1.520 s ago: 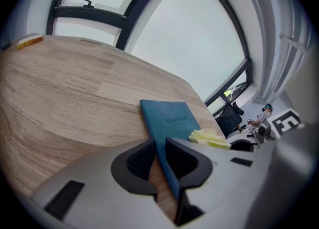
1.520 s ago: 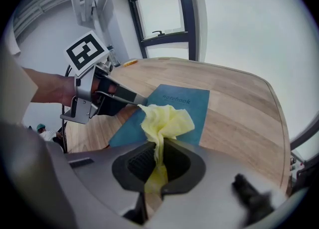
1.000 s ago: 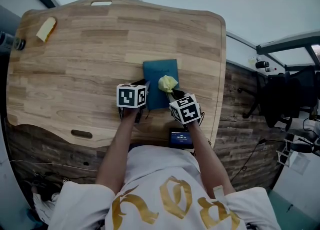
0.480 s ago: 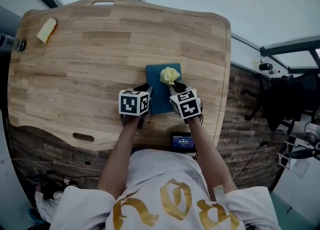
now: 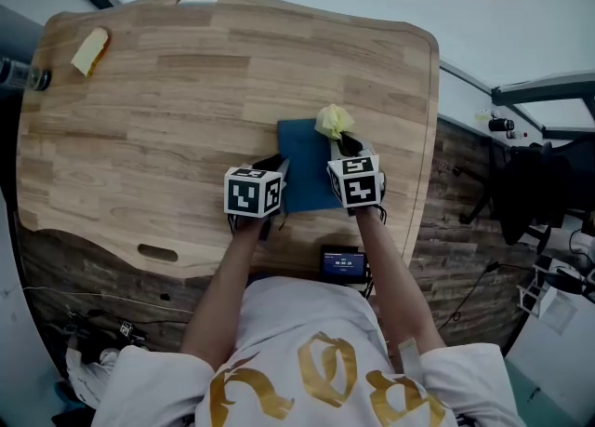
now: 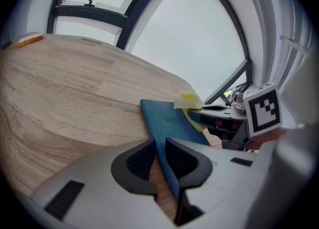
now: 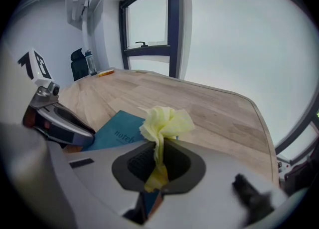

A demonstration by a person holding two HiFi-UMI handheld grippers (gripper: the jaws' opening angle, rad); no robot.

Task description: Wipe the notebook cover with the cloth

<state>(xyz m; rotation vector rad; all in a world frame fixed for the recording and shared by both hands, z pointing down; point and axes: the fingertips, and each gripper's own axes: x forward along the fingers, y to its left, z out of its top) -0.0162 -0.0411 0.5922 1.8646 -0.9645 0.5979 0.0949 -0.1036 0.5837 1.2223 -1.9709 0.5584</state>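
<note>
Head view: the person's leaning over a wooden table point(image 5: 167, 90) w/ a blue notebook point(image 5: 307, 165) lying flat toward its near right part. The left gripper point(image 5: 276, 166) is sitting at the notebook's left edge. The right gripper point(image 5: 340, 143) is sitting over its far right corner w/ a bunched yellow cloth point(image 5: 334, 121) sticking out front. A yellow chunk point(image 5: 90, 51) is lying way off in the far left corner, and a small device point(image 5: 341, 262) w/ a lit screen is sitting at the near edge btwn the arms. Left gripper view: the jaws are clamping on the notebook's point(image 6: 172, 123) edge, w/ the cover running right btwn the pads. The cloth point(image 6: 187, 102) is sitting at the book's far corner, w/ the right gripper point(image 6: 212, 113) right behind it. Right gripper view: the pads are squeezing the cloth point(image 7: 165, 122), w/ a wad puffing up above the jaws and a tail hanging below. The notebook point(image 7: 117, 130) is lying just left of it on the table point(image 7: 209, 103), w/ the left gripper point(image 7: 57, 120) at its far side.
</note>
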